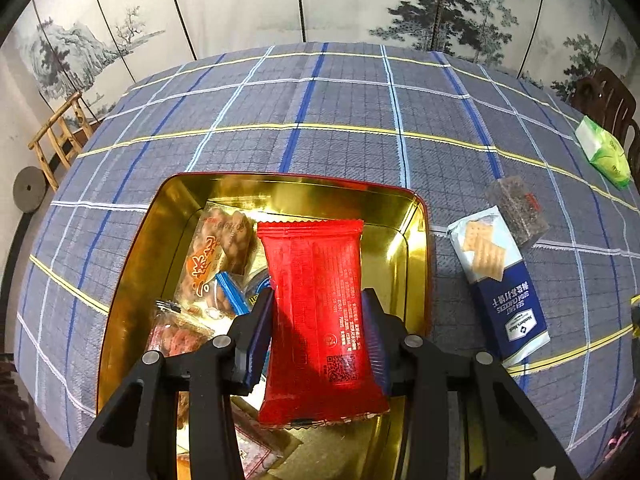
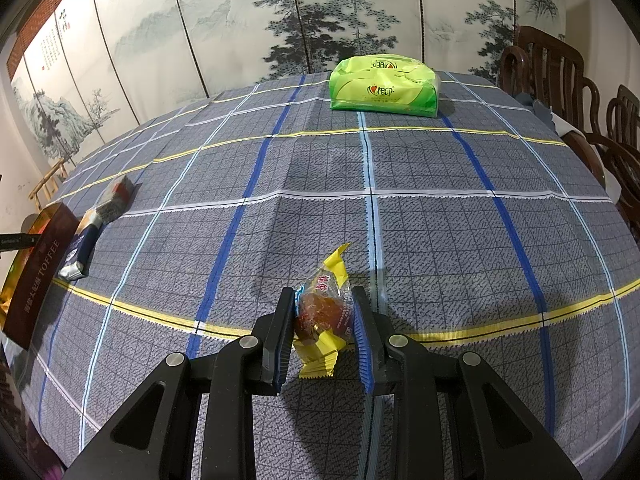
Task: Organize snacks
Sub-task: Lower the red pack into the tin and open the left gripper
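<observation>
My left gripper point(image 1: 318, 300) is shut on a red snack packet point(image 1: 320, 312) and holds it over the gold tin point(image 1: 132, 264), which holds several wrapped snacks point(image 1: 216, 256). My right gripper point(image 2: 323, 296) is shut on a small yellow-wrapped candy point(image 2: 322, 312) just above the checked tablecloth point(image 2: 420, 240). A blue and white cracker packet point(image 1: 496, 284) and a clear dark snack pack point(image 1: 518, 210) lie on the cloth right of the tin; they also show at the left in the right wrist view: the cracker packet point(image 2: 82, 244), the dark pack point(image 2: 116, 196).
A green tissue pack point(image 2: 384, 84) lies at the table's far edge, also seen in the left wrist view point(image 1: 604, 152). The tin's dark side point(image 2: 38, 276) stands at the left. Wooden chairs point(image 2: 580, 92) stand to the right. A painted screen point(image 2: 280, 20) lines the back.
</observation>
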Tool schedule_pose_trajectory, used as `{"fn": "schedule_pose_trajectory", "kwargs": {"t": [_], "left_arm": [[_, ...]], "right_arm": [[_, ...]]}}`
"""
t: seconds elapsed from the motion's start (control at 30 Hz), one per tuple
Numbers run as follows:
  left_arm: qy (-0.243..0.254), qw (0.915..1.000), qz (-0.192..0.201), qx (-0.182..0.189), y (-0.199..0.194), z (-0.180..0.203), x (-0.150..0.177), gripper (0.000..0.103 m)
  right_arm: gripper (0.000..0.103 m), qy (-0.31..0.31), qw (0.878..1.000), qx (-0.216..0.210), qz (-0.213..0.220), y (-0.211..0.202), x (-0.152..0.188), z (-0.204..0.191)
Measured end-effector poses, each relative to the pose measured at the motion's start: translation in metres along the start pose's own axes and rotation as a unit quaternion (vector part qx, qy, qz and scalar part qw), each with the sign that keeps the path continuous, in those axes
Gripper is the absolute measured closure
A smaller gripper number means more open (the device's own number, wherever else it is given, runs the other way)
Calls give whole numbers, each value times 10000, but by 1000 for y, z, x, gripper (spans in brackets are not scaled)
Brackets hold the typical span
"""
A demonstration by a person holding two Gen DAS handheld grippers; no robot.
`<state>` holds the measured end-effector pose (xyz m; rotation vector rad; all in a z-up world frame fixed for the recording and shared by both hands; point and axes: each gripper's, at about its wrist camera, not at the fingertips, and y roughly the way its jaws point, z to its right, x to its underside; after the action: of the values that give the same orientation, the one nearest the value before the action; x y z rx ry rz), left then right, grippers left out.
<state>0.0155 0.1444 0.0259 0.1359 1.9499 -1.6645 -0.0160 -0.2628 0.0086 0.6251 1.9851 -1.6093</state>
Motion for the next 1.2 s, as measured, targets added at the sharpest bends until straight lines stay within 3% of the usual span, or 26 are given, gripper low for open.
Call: {"fn": "schedule_pose_trajectory", "kwargs": {"t": [0.37, 0.9, 1.2], "left_arm": [[87, 9989, 251, -385, -15, -1, 12, 62], [255, 9944, 954, -369, -90, 16, 51, 53], [415, 9920, 1160, -266, -116, 27, 70, 50]], "right_arm": [[74, -89, 9999, 94, -11, 0, 0, -2], [74, -405, 9982, 447, -59, 0, 0, -15], [74, -381, 9984, 373, -165, -8, 8, -25]]}}
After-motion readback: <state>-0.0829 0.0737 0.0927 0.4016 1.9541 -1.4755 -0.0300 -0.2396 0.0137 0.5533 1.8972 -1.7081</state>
